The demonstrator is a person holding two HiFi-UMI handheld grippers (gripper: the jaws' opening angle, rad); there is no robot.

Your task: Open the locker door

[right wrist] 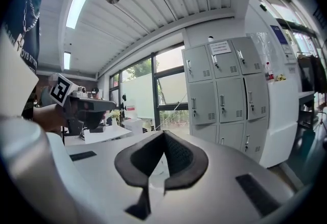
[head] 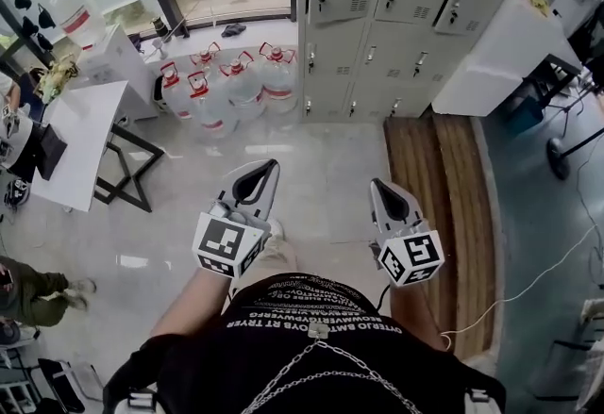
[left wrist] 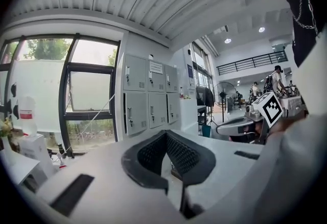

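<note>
A bank of pale grey lockers [head: 396,7] with small handles stands across the room, all doors closed. It also shows in the left gripper view as the lockers [left wrist: 148,98] and in the right gripper view as the lockers [right wrist: 219,93]. My left gripper [head: 253,178] and right gripper [head: 385,192] hang side by side in front of my waist, well short of the lockers. Both are shut with nothing between the jaws. In its own view the left gripper [left wrist: 164,134] points towards the lockers, and so does the right gripper [right wrist: 163,133].
Several large water bottles [head: 236,87] stand on the floor left of the lockers. A white table [head: 80,143] is at the left, a white counter [head: 500,54] at the right. A wooden floor strip [head: 444,205] runs towards the lockers. A person [head: 33,294] stands at the lower left.
</note>
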